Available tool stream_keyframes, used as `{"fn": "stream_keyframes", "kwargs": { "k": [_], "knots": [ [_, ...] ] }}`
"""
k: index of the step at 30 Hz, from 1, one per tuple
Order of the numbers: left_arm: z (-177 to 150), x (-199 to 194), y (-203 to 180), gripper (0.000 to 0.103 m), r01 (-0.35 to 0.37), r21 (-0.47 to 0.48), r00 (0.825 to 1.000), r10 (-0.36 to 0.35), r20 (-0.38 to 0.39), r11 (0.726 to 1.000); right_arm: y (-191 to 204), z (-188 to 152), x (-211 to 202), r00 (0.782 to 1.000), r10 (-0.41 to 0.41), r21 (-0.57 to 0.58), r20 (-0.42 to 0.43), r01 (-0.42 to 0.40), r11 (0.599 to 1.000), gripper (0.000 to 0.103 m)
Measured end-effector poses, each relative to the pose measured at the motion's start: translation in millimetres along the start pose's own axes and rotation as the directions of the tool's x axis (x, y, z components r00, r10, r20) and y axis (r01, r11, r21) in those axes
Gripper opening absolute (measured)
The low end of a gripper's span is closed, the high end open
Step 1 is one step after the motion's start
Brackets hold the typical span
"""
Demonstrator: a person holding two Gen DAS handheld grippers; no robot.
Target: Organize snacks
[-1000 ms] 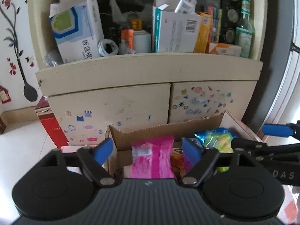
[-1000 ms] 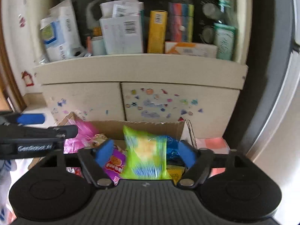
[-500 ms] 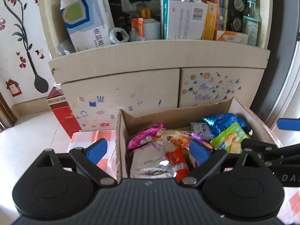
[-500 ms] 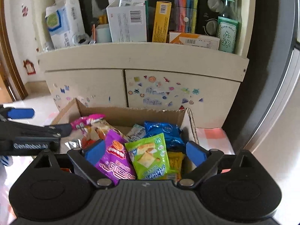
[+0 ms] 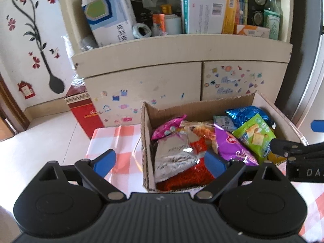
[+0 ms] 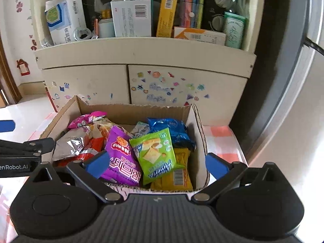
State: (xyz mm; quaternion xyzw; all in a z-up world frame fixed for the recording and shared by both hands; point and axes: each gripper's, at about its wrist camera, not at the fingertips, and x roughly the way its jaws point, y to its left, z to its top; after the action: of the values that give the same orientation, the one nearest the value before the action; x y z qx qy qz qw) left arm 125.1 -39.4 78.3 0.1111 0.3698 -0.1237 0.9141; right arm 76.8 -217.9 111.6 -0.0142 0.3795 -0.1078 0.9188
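Observation:
An open cardboard box (image 5: 146, 141) (image 6: 195, 139) stands on a checked cloth and holds several snack packets. Among them are a pink one (image 5: 169, 126), a silver one (image 5: 172, 156), a purple one (image 6: 121, 158), a green one (image 6: 156, 154), a blue one (image 6: 170, 129) and a yellow one (image 6: 178, 176). My left gripper (image 5: 160, 163) hovers open over the box's near left corner with nothing between its pads. My right gripper (image 6: 157, 165) hangs over the box's near right part. Its jaws are opening, and the packets below lie loose, gripped by neither pad.
Behind the box is a cream cabinet (image 6: 129, 85) with stickers on its doors. Its shelf carries cartons, a green glass bottle (image 5: 272, 18) and small containers. A red carton (image 5: 85, 111) stands on the floor at the left. A grey fridge door (image 6: 293, 101) rises on the right.
The pink packet left my left gripper and the green packet left my right gripper; both now lie in the box. Both jaws have widened, and the left gripper has pulled back.

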Motion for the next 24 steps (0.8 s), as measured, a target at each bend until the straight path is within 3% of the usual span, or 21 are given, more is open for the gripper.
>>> {"fn": "stream_keyframes", "kwargs": {
  "k": [9, 18, 24],
  "knots": [
    [3, -10, 0, 0.098, -0.014, -0.035, 0.999, 0.013, -0.035, 0.999, 10, -5, -6, 0.997, -0.062, 0.019, -0.055, 0.063, 0.998, 0.103],
    [7, 5, -4, 0.101, -0.037, -0.061, 0.995, 0.031, -0.094, 0.997, 3, 1, 10, 0.982, -0.071, 0.095, -0.174, 0.089, 0.991, 0.103],
    [7, 18, -8, 0.102, -0.051, -0.074, 0.991, 0.041, -0.129, 0.996, 3, 2, 18, 0.975, -0.08, 0.097, -0.205, 0.102, 0.99, 0.103]
  ]
}}
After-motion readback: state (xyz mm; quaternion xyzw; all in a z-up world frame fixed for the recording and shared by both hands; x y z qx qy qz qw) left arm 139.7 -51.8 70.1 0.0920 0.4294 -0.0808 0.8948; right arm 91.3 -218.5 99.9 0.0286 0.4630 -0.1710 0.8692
